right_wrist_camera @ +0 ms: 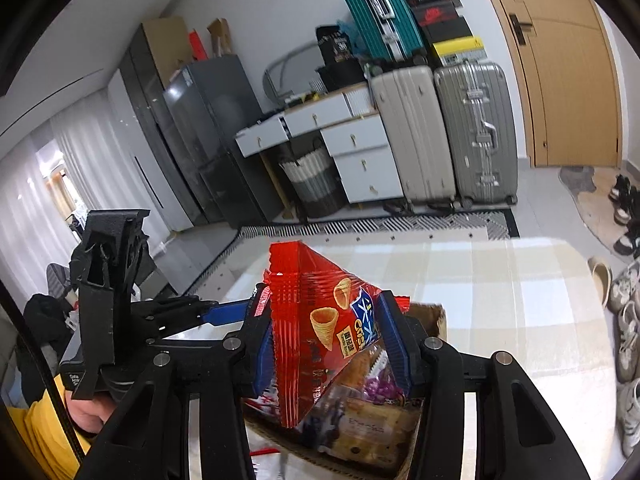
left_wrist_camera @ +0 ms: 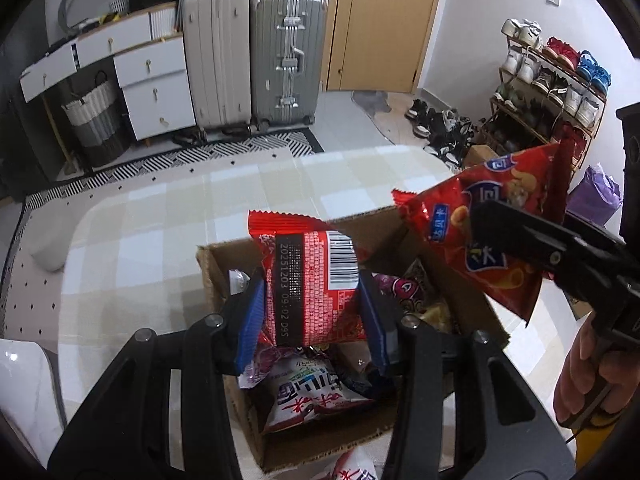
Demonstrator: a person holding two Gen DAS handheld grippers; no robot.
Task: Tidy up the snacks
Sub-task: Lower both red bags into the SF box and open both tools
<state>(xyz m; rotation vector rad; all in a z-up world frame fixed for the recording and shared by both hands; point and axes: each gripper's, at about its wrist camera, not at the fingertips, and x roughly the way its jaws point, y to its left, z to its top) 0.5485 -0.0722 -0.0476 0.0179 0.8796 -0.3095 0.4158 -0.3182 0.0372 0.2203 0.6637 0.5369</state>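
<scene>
My left gripper [left_wrist_camera: 310,304] is shut on a red snack packet [left_wrist_camera: 312,280], back side with barcode showing, held above an open cardboard box [left_wrist_camera: 218,264] of snacks. My right gripper [right_wrist_camera: 332,344] is shut on a red corn-cone snack bag [right_wrist_camera: 320,332], held over the same box [right_wrist_camera: 434,318]. That bag [left_wrist_camera: 492,232] and the right gripper's black fingers [left_wrist_camera: 532,240] also show at the right of the left wrist view. The left gripper [right_wrist_camera: 224,312] shows at the left of the right wrist view. Several packets lie in the box, among them a white one [left_wrist_camera: 316,396] and a purple one [left_wrist_camera: 400,288].
The box stands on a table with a beige checked cloth [left_wrist_camera: 168,216]. Another white packet [left_wrist_camera: 356,466] lies on the table in front of the box. Beyond the table are suitcases [left_wrist_camera: 256,56], a white drawer unit [left_wrist_camera: 156,80], a shoe rack [left_wrist_camera: 552,80] and a door [left_wrist_camera: 380,20].
</scene>
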